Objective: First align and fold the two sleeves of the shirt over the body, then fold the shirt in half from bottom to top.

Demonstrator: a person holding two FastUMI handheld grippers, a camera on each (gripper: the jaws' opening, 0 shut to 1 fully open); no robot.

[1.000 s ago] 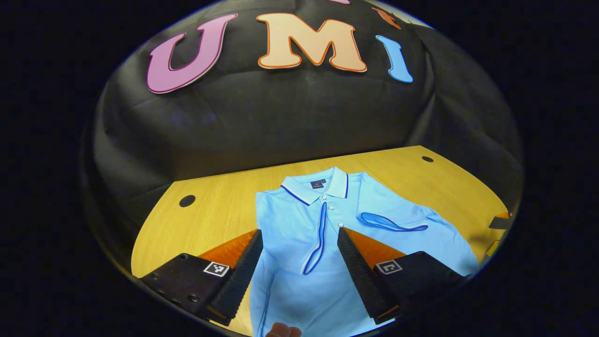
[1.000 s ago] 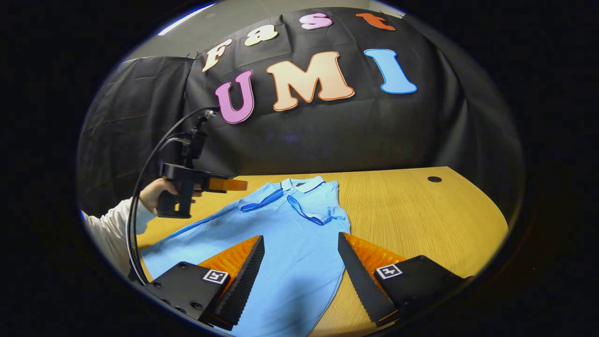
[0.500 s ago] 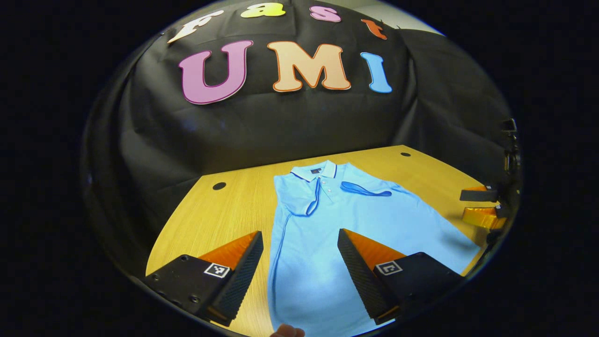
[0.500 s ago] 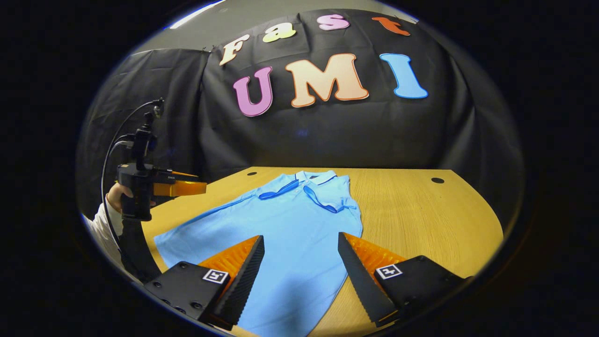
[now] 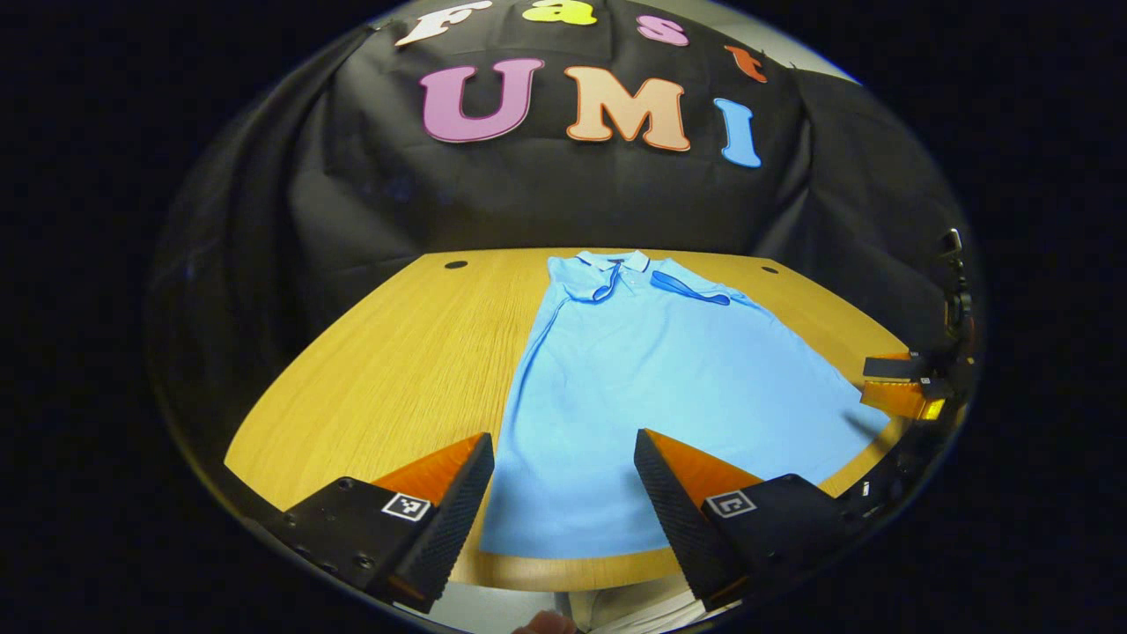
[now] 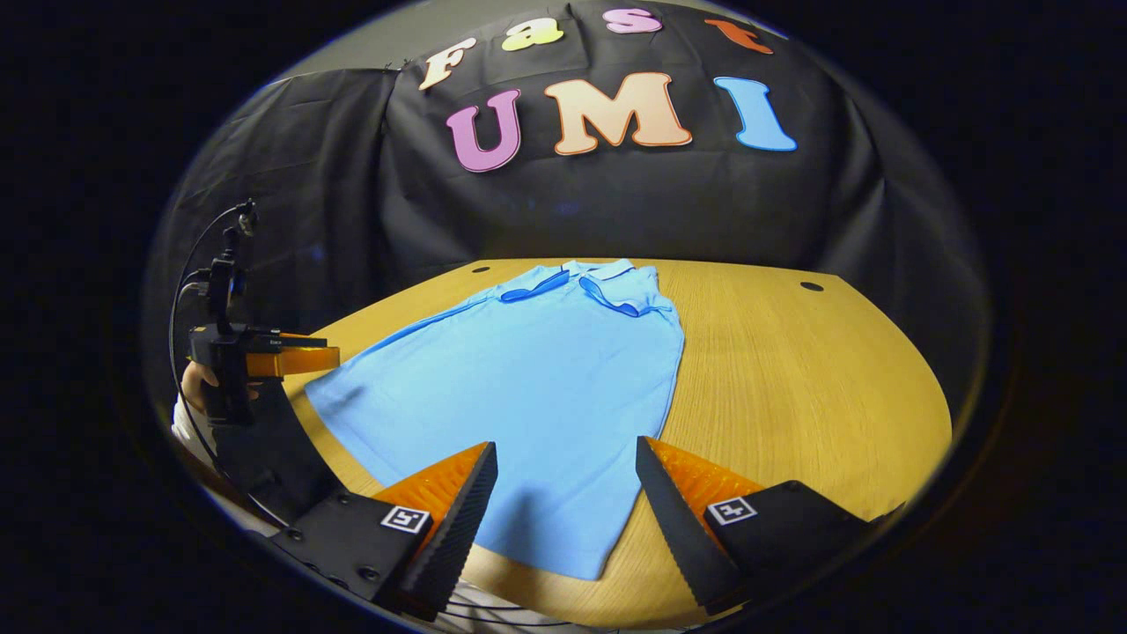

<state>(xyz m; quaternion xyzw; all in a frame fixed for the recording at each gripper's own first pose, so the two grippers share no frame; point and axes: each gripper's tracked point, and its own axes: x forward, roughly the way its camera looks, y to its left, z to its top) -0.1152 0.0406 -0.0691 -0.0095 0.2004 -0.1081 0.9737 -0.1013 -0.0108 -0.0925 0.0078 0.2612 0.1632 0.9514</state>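
1. Left gripper and right gripper: both have fingers apart, holding nothing, poised above the shirt's near hem, apparently for the bottom-to-top fold.
2. Shirt lies flat on the table, right of centre.
3. Far end: both sleeves rest folded over the chest.

We see a curved wooden table with round dark holes near its far edge. Behind it hangs creased black cloth, a pale wall above.

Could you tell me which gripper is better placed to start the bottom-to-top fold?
Neither clearly: left gripper and right gripper both hang open above the shirt's bottom hem, sleeves already folded; probably each takes a corner.
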